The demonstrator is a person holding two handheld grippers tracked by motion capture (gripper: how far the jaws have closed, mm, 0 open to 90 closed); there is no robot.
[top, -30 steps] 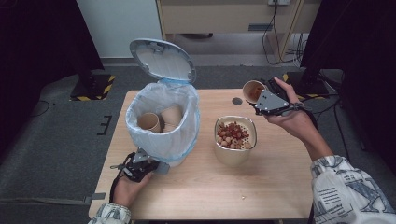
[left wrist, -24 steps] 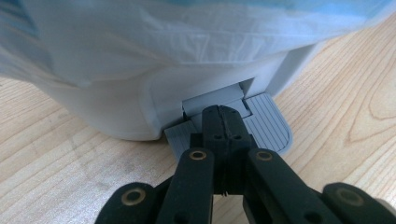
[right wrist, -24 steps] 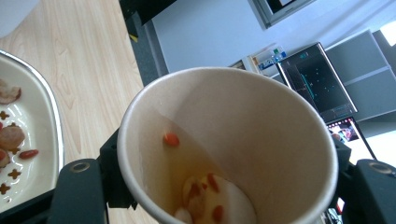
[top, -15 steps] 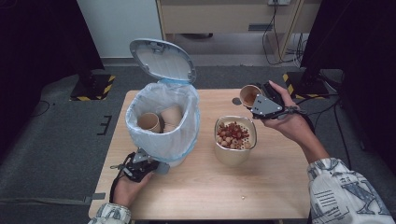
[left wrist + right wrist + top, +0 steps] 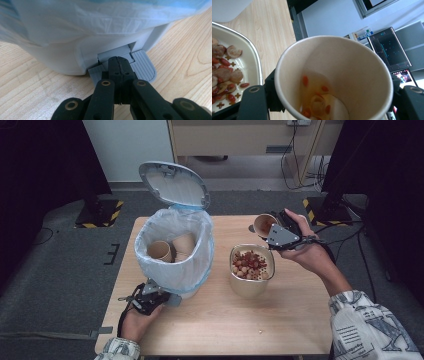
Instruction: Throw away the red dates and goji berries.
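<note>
The right claw [image 5: 266, 227] was clamped on a tilted paper cup [image 5: 263, 224], at 1 o'clock from the food bowl [image 5: 251, 270]. The left claw [image 5: 119, 60], jaws together, pressed the bin pedal [image 5: 142, 68] on the bench [image 5: 215, 320]

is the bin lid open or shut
Open: the white pedal bin's grey-blue lid stands tilted up behind the rim, paper cups visible inside.

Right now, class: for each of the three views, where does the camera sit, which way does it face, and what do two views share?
High view: above the table, facing down; both forearms show.
Left gripper view: on the left gripper, facing the bin's pedal; shut jaws show.
Right gripper view: on the right gripper, looking into the paper cup.
Shared: cup, bowl.
</note>
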